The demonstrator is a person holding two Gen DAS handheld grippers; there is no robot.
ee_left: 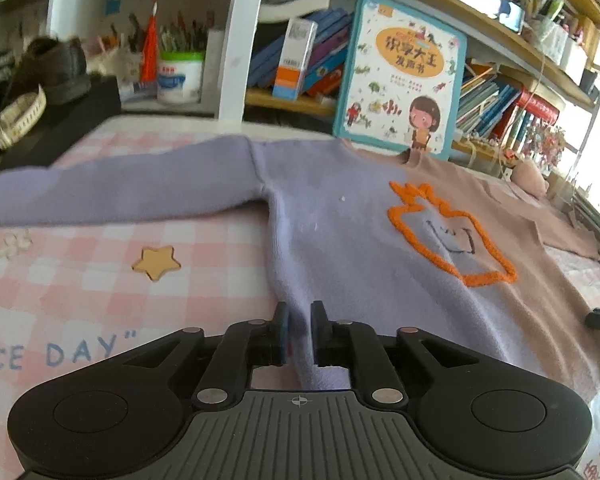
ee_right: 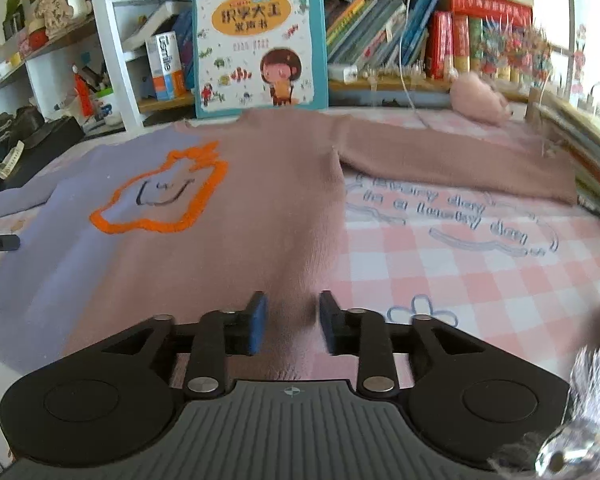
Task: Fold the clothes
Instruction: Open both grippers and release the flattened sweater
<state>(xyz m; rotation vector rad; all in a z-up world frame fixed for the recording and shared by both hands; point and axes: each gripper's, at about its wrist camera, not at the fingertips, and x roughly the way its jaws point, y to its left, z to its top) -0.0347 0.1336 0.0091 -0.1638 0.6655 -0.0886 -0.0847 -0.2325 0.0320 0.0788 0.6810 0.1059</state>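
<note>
A two-tone sweater (ee_left: 340,232) lies spread flat, front up, on a pink-and-white checked tablecloth (ee_left: 100,280), its body lilac on one half and dusty pink on the other, with an orange outlined figure (ee_left: 448,232) stitched across the chest. The lilac sleeve (ee_left: 120,188) stretches straight out to the side in the left wrist view, and the pink sleeve (ee_right: 460,160) stretches out the opposite way in the right wrist view. The left gripper (ee_left: 300,332) sits at the hem on the lilac side; its jaws stand narrowly apart with a ridge of lilac fabric running between them, and the pads do not visibly press on it. The right gripper (ee_right: 293,322) sits at the hem on the pink side with a somewhat wider gap; pink cloth lies between and under the fingers (ee_right: 258,322), again without a visible pinch. A tip of the other gripper shows at the edge of each view, resting near the sweater's hem. Beyond the neckline a children's picture book (ee_right: 260,40) stands upright against the shelves (ee_right: 380,84), just behind the collar. A small pink plush toy (ee_right: 480,100) lies near the end of the pink sleeve, and a yellow star (ee_left: 156,262) is printed on the cloth below the lilac sleeve.
</note>
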